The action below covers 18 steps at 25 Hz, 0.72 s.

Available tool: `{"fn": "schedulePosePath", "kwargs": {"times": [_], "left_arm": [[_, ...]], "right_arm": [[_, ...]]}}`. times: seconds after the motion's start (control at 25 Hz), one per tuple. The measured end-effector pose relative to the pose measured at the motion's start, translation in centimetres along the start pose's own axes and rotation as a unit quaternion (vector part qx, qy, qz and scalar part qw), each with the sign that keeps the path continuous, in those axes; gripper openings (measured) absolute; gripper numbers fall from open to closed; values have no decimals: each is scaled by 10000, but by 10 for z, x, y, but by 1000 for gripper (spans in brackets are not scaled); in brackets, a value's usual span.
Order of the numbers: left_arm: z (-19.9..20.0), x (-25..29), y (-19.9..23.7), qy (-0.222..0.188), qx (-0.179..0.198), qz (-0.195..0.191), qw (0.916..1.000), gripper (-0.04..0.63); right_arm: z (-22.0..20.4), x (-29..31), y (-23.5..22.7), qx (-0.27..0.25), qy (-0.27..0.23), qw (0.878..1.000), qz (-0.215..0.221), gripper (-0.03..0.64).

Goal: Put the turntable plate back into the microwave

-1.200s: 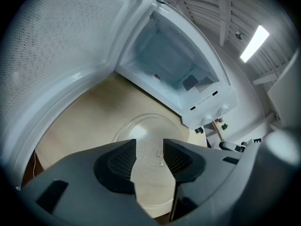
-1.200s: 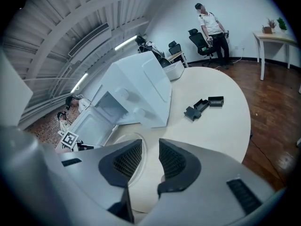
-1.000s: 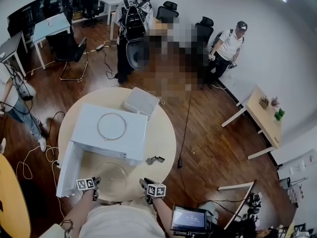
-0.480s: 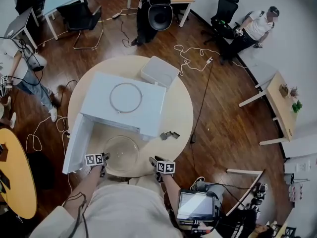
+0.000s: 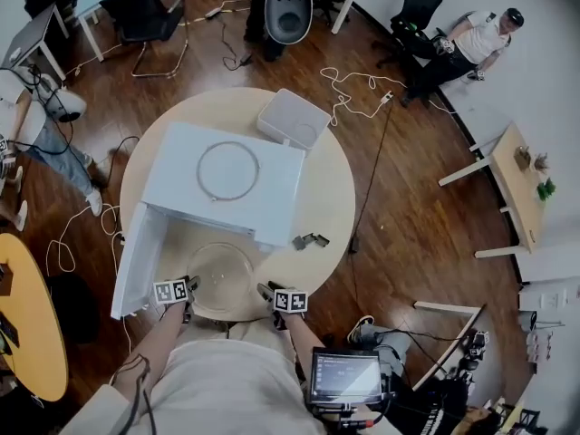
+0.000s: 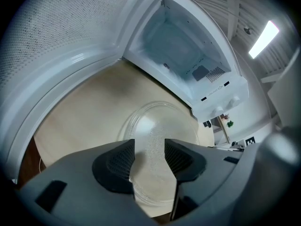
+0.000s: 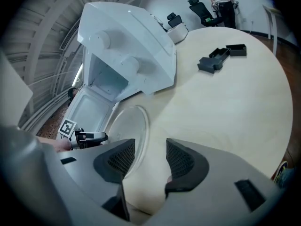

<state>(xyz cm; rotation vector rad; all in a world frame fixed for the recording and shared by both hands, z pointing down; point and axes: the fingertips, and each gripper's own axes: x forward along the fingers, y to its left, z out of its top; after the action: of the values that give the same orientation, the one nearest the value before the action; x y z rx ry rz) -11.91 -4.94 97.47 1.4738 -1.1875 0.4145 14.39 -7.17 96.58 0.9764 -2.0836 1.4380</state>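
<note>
Left gripper (image 6: 149, 150) fingers apart, glass plate (image 6: 160, 124) flat on the counter (image 6: 80, 107) right ahead of them. Right gripper (image 7: 150, 152) fingers just been opening, wide apart, gripping nothing.

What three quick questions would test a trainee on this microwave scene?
1. True or false: the microwave door is shut.
2. Where is the glass plate? A) inside the oven B) on the table, in front of the open oven C) on the floor
3. Fill in: the ring lies on ___ of the microwave.
Key: 1 false; 2 B; 3 top.
</note>
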Motion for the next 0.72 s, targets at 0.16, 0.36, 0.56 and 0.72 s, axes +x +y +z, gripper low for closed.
{"fn": "schedulePosePath", "kwargs": {"times": [0.16,0.36,0.56,0.72], "left_arm": [[-15,-19,11,-71,20,228,9997,184],[-1,-13,4,-91,230,198,9995,184],[-1,-15,4,-61,348,175,9992,184],[-3,-15,0,15,344,116,9993,184]], "right_arm": [[-25,12,25,104,194,9996,178,186],[-16,22,28,89,229,9996,168,186],[-22,27,29,255,182,9994,147,186],[-21,29,28,472,51,9987,166,186]]}}
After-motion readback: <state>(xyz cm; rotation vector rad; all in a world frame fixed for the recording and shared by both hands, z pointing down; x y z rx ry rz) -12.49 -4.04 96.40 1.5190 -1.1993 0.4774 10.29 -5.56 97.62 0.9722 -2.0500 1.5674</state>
